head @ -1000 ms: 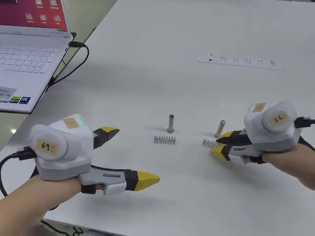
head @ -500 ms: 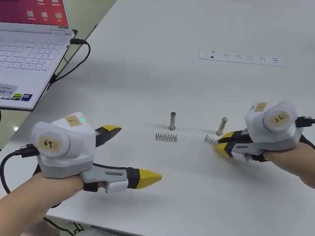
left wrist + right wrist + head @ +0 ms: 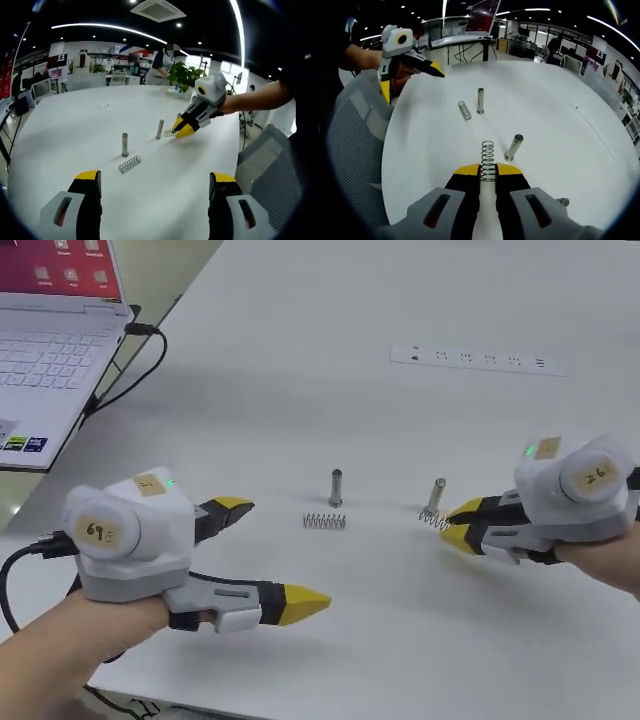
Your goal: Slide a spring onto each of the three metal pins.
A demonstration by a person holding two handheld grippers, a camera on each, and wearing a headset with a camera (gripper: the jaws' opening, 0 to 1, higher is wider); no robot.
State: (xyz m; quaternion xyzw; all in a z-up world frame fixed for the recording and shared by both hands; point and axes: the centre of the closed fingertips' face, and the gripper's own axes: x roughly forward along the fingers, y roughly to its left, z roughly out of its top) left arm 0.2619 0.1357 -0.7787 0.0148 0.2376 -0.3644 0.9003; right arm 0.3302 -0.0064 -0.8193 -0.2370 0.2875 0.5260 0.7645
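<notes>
My right gripper is shut on the end of a small coil spring, which sticks out ahead of the jaws. The spring's free end lies close to the foot of a metal pin. A second pin stands upright mid-table, with a loose spring lying just in front of it. The top of a third pin peeks out beside my right jaws. My left gripper hovers open near the table's front left, nothing between its fingers.
A white power strip lies at the back right. An open laptop sits at the far left with a black cable trailing over the table edge. Bare white tabletop lies around the pins.
My right gripper has drawn back to the right with the spring, bringing it from left of the pin to its foot. The left gripper has stayed put; the head camera shifted.
</notes>
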